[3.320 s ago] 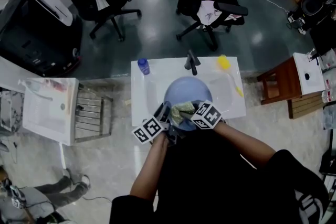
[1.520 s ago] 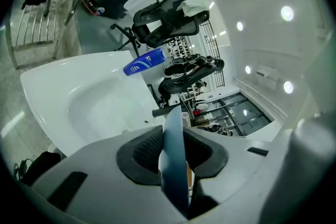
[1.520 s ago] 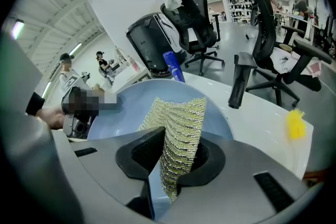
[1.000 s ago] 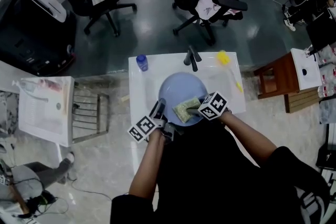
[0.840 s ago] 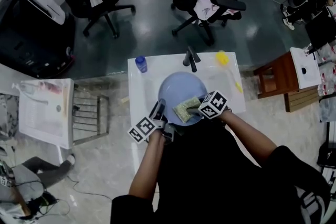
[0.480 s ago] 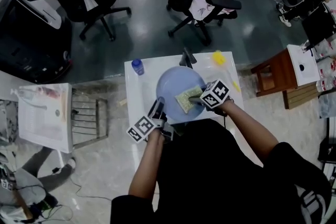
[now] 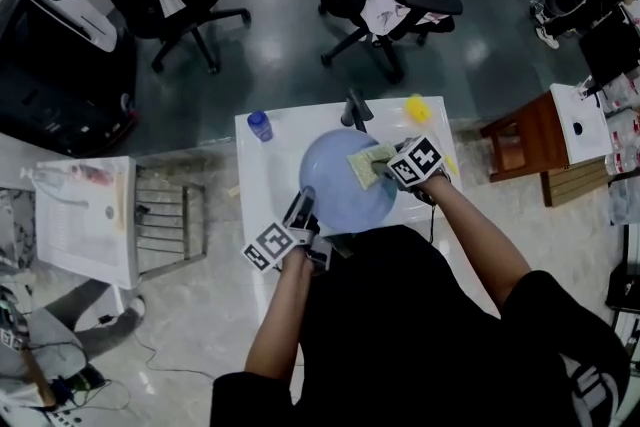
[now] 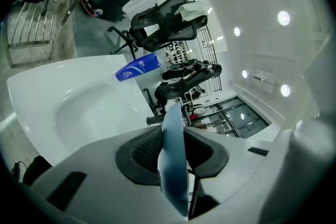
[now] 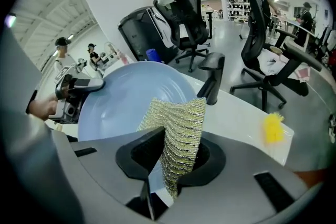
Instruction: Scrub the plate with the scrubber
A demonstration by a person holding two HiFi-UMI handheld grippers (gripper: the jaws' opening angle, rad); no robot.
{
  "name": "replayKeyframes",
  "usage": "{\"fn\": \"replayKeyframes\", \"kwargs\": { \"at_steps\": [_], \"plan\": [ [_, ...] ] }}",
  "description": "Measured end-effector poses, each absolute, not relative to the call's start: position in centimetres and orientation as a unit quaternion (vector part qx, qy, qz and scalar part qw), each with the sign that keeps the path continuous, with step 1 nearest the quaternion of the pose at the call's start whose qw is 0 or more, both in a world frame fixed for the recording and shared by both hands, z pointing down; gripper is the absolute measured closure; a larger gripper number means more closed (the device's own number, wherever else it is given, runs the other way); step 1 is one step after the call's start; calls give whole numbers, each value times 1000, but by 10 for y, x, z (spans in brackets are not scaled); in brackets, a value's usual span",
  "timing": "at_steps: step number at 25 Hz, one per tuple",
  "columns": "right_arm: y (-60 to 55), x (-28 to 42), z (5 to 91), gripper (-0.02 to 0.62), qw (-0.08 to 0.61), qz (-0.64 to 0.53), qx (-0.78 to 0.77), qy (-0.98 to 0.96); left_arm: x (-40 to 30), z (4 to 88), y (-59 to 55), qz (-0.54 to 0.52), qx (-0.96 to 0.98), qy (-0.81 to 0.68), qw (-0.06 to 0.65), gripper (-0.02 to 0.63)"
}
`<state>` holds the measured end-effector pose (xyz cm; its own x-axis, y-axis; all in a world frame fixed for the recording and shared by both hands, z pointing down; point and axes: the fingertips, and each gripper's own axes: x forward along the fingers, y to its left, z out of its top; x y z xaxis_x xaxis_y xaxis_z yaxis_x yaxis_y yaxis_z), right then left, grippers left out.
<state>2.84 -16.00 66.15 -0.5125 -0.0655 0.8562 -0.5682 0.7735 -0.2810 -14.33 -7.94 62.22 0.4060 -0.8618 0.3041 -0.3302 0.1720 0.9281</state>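
A light blue plate (image 7: 340,183) is held tilted over the white sink (image 7: 262,177). My left gripper (image 7: 303,212) is shut on the plate's near left rim. In the left gripper view the plate (image 8: 172,165) shows edge-on between the pads of the left gripper (image 8: 174,157). My right gripper (image 7: 381,167) is shut on a yellow-green mesh scrubber (image 7: 366,164), which lies against the plate's far right part. In the right gripper view the scrubber (image 9: 180,131) stands folded in the jaws of the right gripper (image 9: 176,152), in front of the plate (image 9: 123,102).
A black faucet (image 7: 356,109) stands at the sink's far edge, with a blue bottle (image 7: 259,125) to its left and a yellow brush (image 7: 419,110) to its right. A wire rack (image 7: 165,220) stands left of the sink, a wooden stool (image 7: 518,147) to the right, and office chairs beyond.
My right gripper has carried the scrubber from the plate's near part across to its far right part, towards the faucet. The left gripper has kept its hold on the plate's rim.
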Motion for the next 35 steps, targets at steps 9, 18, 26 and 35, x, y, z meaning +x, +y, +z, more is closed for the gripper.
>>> {"fn": "replayKeyframes", "kwargs": {
  "at_steps": [9, 18, 26, 35],
  "plan": [
    [-149, 59, 684, 517, 452, 287, 196, -821, -124, 664, -73, -182, 583, -495, 618, 505],
    [-97, 91, 690, 526, 413, 313, 191, -833, -92, 751, -67, -150, 510, -487, 693, 506],
    [-79, 139, 688, 526, 370, 343, 225, -833, -66, 812, -74, -115, 458, -493, 731, 494],
    [-71, 173, 692, 526, 335, 369, 249, -831, -63, 834, -65, -16, 468, -519, 715, 494]
  ]
}}
